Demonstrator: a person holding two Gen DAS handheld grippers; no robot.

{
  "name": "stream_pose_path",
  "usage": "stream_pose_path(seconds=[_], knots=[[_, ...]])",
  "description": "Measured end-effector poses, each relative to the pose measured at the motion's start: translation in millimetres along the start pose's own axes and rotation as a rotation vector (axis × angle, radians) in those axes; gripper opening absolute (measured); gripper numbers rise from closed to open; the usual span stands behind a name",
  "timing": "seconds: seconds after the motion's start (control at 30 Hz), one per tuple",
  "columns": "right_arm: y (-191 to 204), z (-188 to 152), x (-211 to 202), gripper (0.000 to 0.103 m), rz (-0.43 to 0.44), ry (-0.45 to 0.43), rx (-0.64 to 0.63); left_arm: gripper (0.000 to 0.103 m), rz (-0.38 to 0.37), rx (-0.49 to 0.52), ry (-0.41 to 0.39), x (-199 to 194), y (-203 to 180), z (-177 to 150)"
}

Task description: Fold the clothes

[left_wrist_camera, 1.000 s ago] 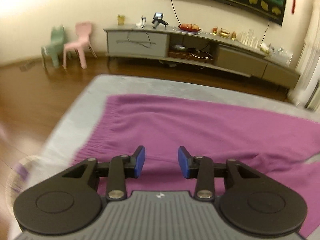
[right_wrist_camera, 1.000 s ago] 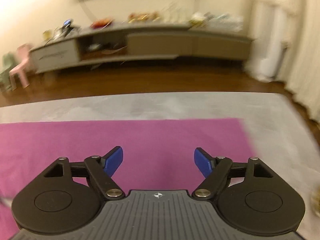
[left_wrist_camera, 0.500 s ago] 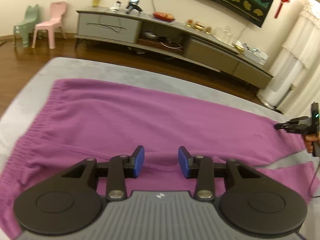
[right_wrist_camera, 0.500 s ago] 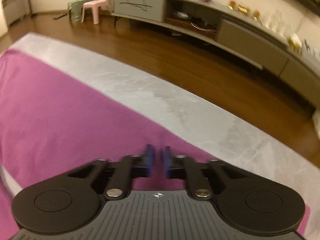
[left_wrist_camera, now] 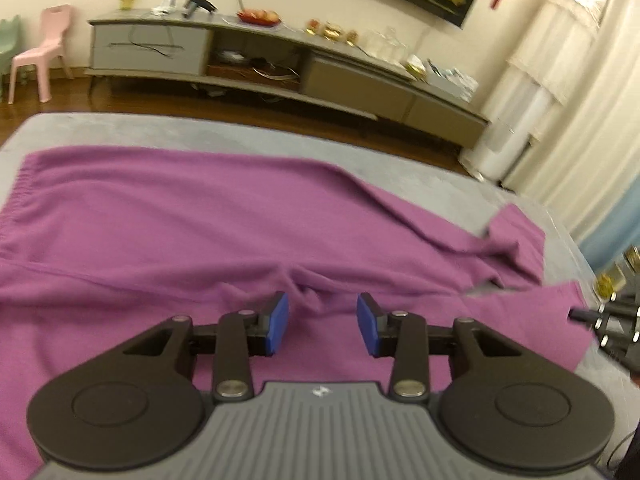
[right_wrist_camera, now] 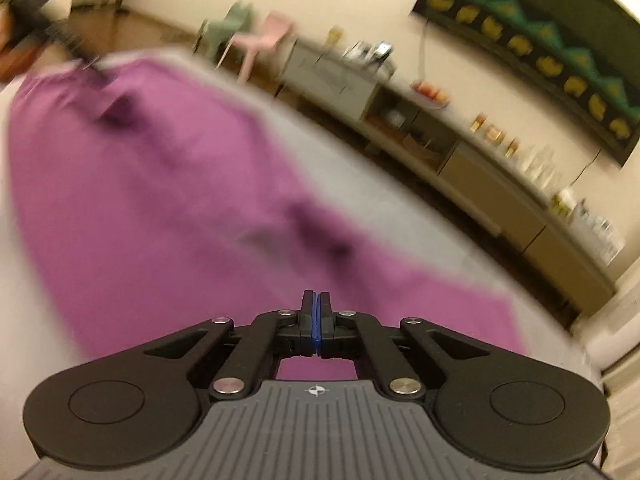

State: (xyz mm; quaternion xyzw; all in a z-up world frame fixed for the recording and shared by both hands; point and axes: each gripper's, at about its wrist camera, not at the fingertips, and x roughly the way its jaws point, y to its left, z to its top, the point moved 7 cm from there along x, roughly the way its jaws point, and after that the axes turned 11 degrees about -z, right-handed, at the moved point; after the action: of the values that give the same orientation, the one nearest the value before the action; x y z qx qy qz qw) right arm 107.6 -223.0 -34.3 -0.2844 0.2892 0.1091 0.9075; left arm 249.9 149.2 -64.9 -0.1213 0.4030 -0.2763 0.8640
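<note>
Purple trousers (left_wrist_camera: 168, 224) lie spread on a grey surface (left_wrist_camera: 400, 168), waistband at the left, leg ends at the right. My left gripper (left_wrist_camera: 322, 323) is open, hovering just above the cloth near the crotch wrinkle. In the right wrist view, which is blurred, the trousers (right_wrist_camera: 132, 200) stretch away to the left. My right gripper (right_wrist_camera: 316, 316) is shut at the near leg hem; the cloth is not visible between the pads, so whether it holds any is unclear. The right gripper also shows at the right edge of the left wrist view (left_wrist_camera: 588, 315).
A long grey TV cabinet (left_wrist_camera: 280, 68) stands against the far wall with small items on top. A pink chair (left_wrist_camera: 36, 56) and a green chair (left_wrist_camera: 7, 46) stand at the left. White curtains (left_wrist_camera: 560, 92) hang at the right. Wooden floor lies beyond the surface.
My right gripper went from open to shut and swung to look left along the trousers. The far leg end now lies rumpled. My left gripper stayed open and its view panned right.
</note>
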Motion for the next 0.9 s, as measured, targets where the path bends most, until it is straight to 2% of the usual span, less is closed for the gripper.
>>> stream_pose_path(seconds=[0.03,0.1,0.17,0.23,0.27,0.3,0.37,0.47,0.53,0.57,0.63,0.7,0.8,0.9], knots=[[7,-10,-3,0.0,-0.005,0.026,0.004,0.038,0.001,-0.001,0.009,4,-1,-2],[-2,-8,5,0.001,-0.015,0.052,0.083,0.039,-0.002,-0.01,0.017,10,-4,-4],[-28,15,27,0.022,-0.052,0.064,0.226,0.04,-0.008,-0.018,0.016,11,-7,-5],[-59,39,61,0.088,-0.092,0.089,0.393,0.041,-0.009,-0.011,0.011,11,-8,-5],[-74,50,82,0.097,-0.111,0.115,0.477,0.042,-0.007,-0.009,0.009,10,-8,-5],[-86,57,109,0.098,-0.129,0.169,0.556,0.042,-0.005,-0.009,0.009,10,-8,-6],[-110,61,156,0.098,-0.183,0.259,0.709,0.042,0.0,-0.009,0.009,10,-6,-6],[-119,52,200,0.093,-0.241,0.373,0.792,0.042,-0.005,-0.005,0.013,10,-5,-5],[-119,40,215,0.053,-0.256,0.438,0.824,0.042,-0.008,0.001,0.012,8,-5,-5],[-117,38,213,0.04,-0.263,0.427,0.809,0.042,-0.011,0.002,0.011,7,-5,-5],[-112,34,209,0.001,-0.276,0.404,0.779,0.042,-0.02,0.001,0.008,5,-7,-5],[-115,36,195,0.0,-0.282,0.346,0.761,0.042,-0.028,0.002,0.004,3,-9,-5],[-120,50,131,0.0,-0.283,0.188,0.808,0.042,-0.031,0.009,-0.006,-2,-14,-6],[-112,38,47,0.0,-0.271,0.063,0.857,0.042,-0.055,-0.018,-0.018,-3,-19,-6]])
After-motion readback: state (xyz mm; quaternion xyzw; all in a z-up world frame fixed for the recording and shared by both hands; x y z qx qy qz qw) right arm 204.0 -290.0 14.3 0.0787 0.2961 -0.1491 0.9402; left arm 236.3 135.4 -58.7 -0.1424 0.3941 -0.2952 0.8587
